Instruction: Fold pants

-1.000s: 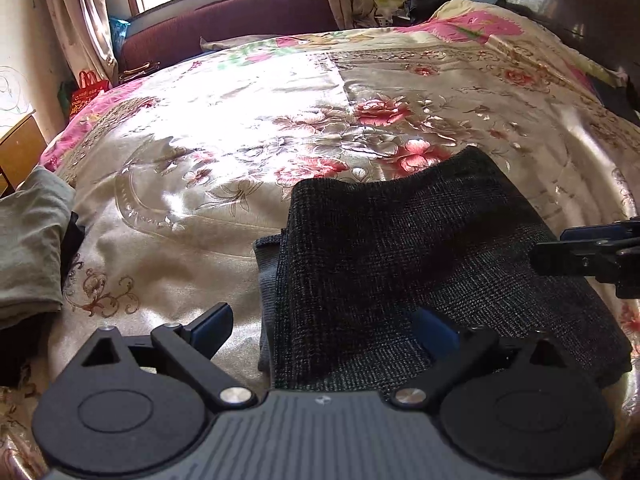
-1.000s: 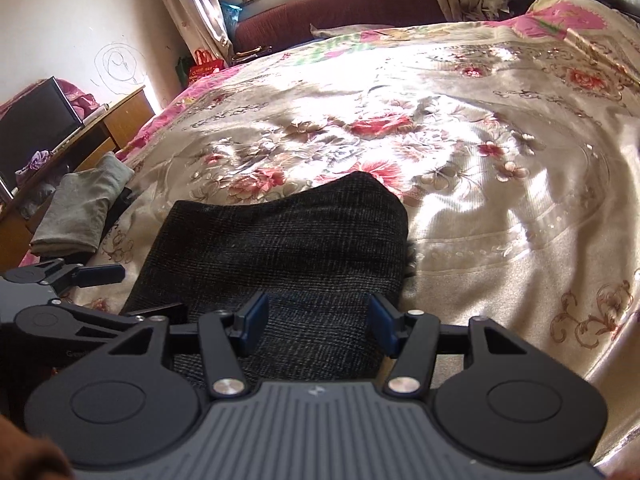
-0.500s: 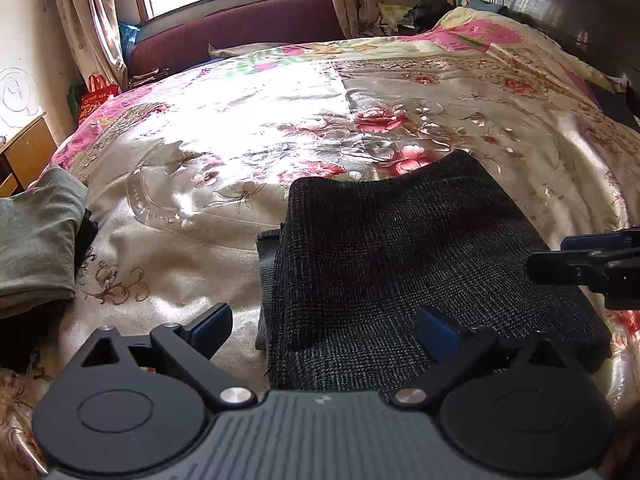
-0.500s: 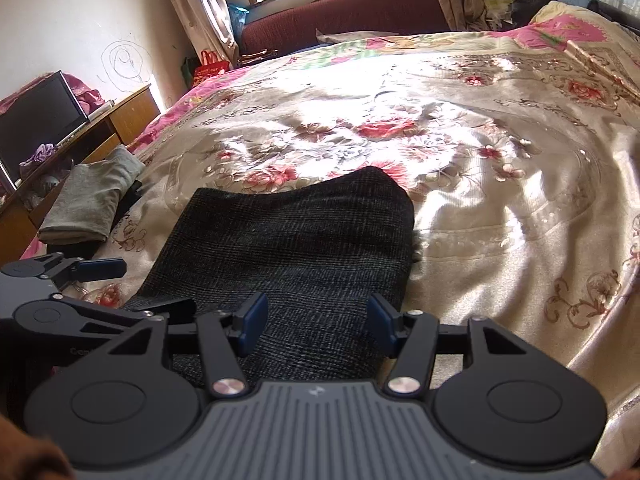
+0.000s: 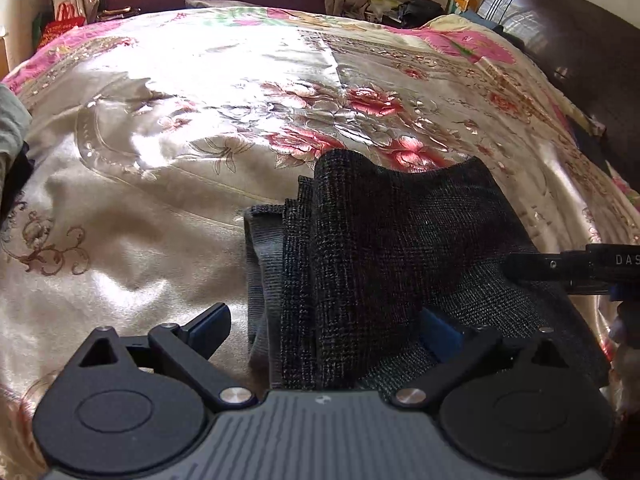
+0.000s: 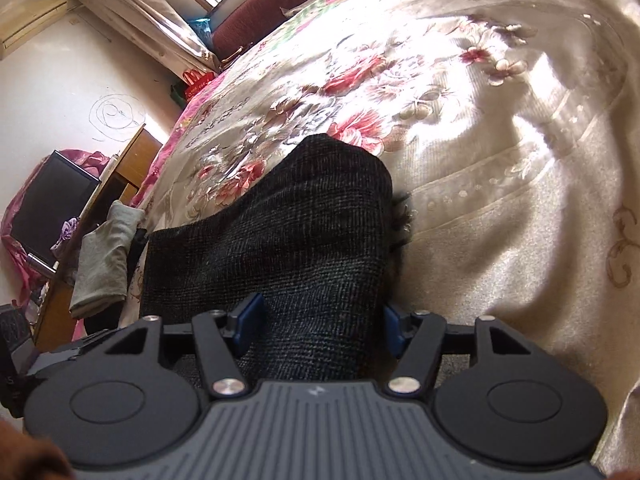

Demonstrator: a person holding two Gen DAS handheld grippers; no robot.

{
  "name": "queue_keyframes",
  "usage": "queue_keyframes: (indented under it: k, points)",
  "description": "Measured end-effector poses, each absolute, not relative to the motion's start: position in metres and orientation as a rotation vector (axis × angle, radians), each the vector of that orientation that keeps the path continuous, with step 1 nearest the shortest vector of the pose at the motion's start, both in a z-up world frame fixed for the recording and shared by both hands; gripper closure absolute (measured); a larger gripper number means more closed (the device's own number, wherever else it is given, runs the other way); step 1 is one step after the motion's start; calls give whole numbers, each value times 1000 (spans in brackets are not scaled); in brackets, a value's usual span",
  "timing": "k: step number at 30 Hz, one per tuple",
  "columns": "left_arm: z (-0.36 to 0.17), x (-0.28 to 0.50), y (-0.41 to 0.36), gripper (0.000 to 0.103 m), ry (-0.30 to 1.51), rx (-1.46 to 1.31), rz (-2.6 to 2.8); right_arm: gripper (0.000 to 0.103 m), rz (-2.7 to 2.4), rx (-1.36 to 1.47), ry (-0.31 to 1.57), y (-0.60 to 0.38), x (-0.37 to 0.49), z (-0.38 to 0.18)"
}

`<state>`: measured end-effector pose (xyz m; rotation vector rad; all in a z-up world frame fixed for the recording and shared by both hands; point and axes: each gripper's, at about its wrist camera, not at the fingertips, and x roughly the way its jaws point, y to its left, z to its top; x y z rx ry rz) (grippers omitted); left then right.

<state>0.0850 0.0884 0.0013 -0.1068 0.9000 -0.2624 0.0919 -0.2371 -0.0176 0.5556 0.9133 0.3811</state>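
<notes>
The dark checked pants [image 5: 380, 248] lie folded into a thick bundle on the bed [image 5: 168, 152], near its close edge, over a satin bedspread with red and pink flowers. Along the bundle's left side several stacked layers show, with a greyer layer outermost.

The left tool [image 5: 324, 326] has its fingers spread wide around the near left corner of the bundle: the left blue pad [image 5: 210, 326] sits over bare bedspread just beside the cloth, and the right pad [image 5: 440, 334] rests against the dark fabric. The cloth rises in a hump between them; the pads are not pressed onto it.

The right tool [image 6: 320, 330] straddles the near right end of the pants [image 6: 280, 248], its fingers [image 6: 248, 322] also spread, with a raised ridge of fabric filling the gap. Whether the pads actually press the cloth I cannot tell. In the left wrist view, the right tool [image 5: 576, 268] reaches in from the right over the bundle's edge.

A folded grey garment [image 6: 104, 264] lies off the bed's left edge, next to a wooden tabletop [image 6: 120, 168] carrying a dark screen [image 6: 48, 204]. No container is visible.
</notes>
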Motion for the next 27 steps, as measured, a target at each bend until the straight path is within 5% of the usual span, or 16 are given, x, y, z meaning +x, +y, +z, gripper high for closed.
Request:
queue_keyframes:
  k: [8,13,15,19,27]
  points:
    - [-13,90,89,0,900,-192,-308,42,489,605,959,-240,98,-25]
    - [7,106,71,5,830,-97,-301,76,485,649,927,-228,124,-18]
    - [14,126,73,12,820,-108,-326,78,482,667,888,-236,133,-4]
    - [15,176,67,22,815,-145,-348,78,448,636,817,-253,166,12]
    - [5,194,35,8,811,29,-276,55,280,428,867,-256,195,-4]
